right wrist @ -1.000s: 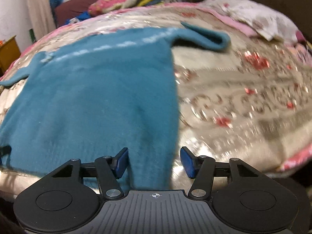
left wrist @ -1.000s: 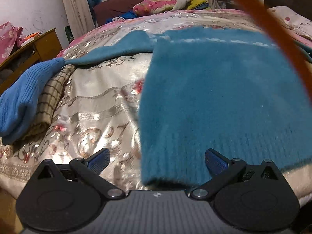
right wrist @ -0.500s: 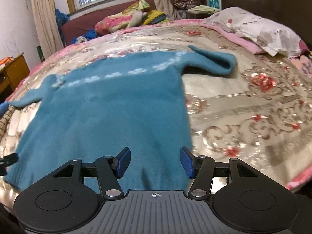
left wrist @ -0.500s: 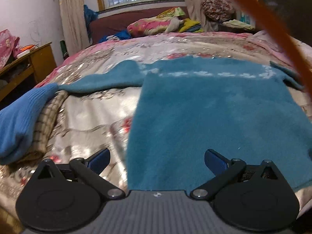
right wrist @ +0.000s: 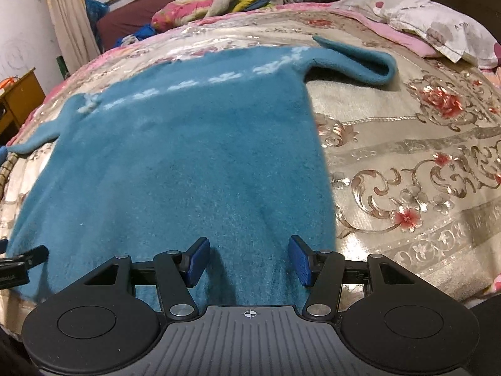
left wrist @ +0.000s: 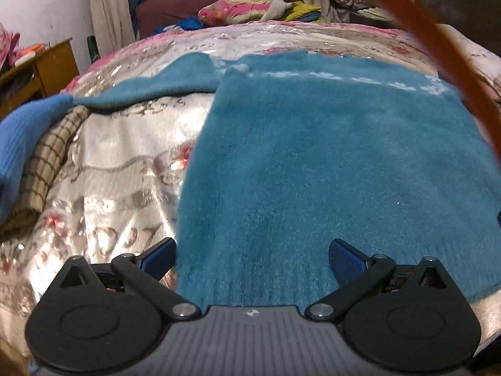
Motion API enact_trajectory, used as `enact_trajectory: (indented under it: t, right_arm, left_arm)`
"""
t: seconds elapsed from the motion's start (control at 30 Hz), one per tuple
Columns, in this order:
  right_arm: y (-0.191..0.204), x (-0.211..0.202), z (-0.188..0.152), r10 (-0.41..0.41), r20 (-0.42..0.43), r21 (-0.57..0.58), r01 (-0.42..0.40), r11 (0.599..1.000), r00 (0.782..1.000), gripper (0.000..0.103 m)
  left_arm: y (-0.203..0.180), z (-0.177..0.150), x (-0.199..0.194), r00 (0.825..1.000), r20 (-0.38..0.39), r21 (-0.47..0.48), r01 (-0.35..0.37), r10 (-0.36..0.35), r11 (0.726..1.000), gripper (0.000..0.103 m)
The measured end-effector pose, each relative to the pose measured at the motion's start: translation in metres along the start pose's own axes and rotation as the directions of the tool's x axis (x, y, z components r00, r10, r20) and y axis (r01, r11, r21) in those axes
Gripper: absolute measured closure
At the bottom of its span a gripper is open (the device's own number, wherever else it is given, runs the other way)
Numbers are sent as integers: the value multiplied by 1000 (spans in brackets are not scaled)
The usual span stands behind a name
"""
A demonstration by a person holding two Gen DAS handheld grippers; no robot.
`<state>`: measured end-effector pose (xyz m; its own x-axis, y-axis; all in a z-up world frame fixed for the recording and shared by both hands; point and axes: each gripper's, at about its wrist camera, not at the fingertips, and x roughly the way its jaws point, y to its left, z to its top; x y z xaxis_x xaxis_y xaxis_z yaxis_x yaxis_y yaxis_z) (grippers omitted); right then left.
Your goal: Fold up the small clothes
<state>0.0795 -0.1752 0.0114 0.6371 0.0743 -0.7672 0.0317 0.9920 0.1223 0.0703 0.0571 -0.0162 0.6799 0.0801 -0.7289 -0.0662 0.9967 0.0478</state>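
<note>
Near front edge of bed (right wrist: 407,163), teal sweater (right wrist: 188,163) lay flat, sleeves spread. Left gripper (left wrist: 252,258) fingers wide over hem's left corner; right gripper (right wrist: 249,258) fingers wide over right corner. Soft, fuzzy, light; likely best pinched at hem corners.

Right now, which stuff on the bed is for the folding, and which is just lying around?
For the folding:
sweater, spread flat
left gripper, open at its hem
right gripper, open at its hem

Just lying around:
blue knit on checked cloth
pillow
bedding pile
wooden table
</note>
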Motion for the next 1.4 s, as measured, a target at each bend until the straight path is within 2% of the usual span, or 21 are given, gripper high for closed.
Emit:
enact_trajectory:
  t: [0.23,0.47,0.9,0.97,1.13,1.4]
  right_arm:
    - [6,-1,-8,-11,38,-34,12,999,999,45]
    - [3,-1,-8,7,44,-23,-6,1000,999,45]
    - [1,-2,-10,23,49,-22,-22,999,999,43]
    - [2,-2,-11,26,48,-30,-25,999,998,39]
    - [4,-2,-13,29,51,-43,-26,999,998,38]
    - [-6,-10,-8,56,97,44,-61,997,994,39]
  left_arm:
    - [-2,-3,1,1000,-7,-2,0,0,1000,0]
    - [1,-7,2,1000,-13,-62,-3,2,998,0]
    - [2,-5,3,1000,-31,-91,0,-3,996,0]
    - [2,-5,2,999,-35,-97,0,-4,995,0]
    - [1,-4,-4,999,-35,-91,-3,-1,996,0]
    - [-12,14,-22,999,40,-45,21,-19,999,0]
